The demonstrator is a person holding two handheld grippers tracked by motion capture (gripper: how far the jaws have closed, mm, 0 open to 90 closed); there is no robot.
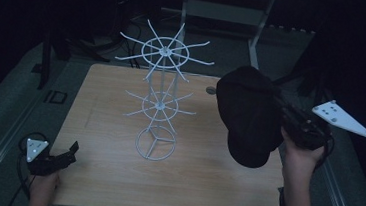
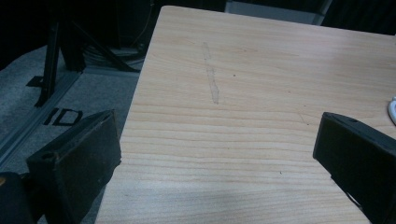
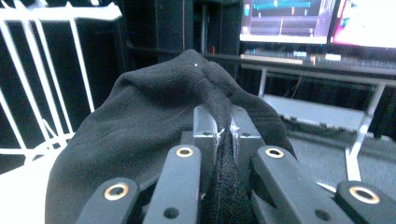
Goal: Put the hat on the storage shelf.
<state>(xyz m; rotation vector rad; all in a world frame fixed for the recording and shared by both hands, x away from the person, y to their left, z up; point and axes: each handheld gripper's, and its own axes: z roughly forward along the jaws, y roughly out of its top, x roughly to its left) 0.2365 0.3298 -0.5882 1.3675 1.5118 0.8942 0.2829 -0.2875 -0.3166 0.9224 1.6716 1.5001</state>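
In the high view, the right gripper [image 1: 282, 117] is held up over the right edge of the light wooden table [image 1: 113, 187] with its jaws clamped on a black, soft fabric cap [image 1: 247, 118]. The cap hangs from the jaws and spreads to their left, above the tabletop. Farther to the left of that gripper stands a white wire display rack with two tiers of radiating hooks and a ring base [image 1: 160, 101], apart from the cap. The left gripper [image 1: 72, 149] sits low at the near left corner of the table, jaws pointing toward the rack, which is well ahead of it and to its right.

In the left gripper view, the two black jaws stand wide apart with nothing between them; bare wood grain of the table lies ahead, and grey floor [image 2: 28, 107] shows off to the left of the left jaw.

In the right gripper view, the jaws are pressed together on a fold of the black cap [image 3: 149, 116], which bulges ahead of and around the fingertips. The white rack [image 3: 42, 70] rises beyond the cap to the left, and lit monitor screens [image 3: 317, 21] glow ahead to the right.
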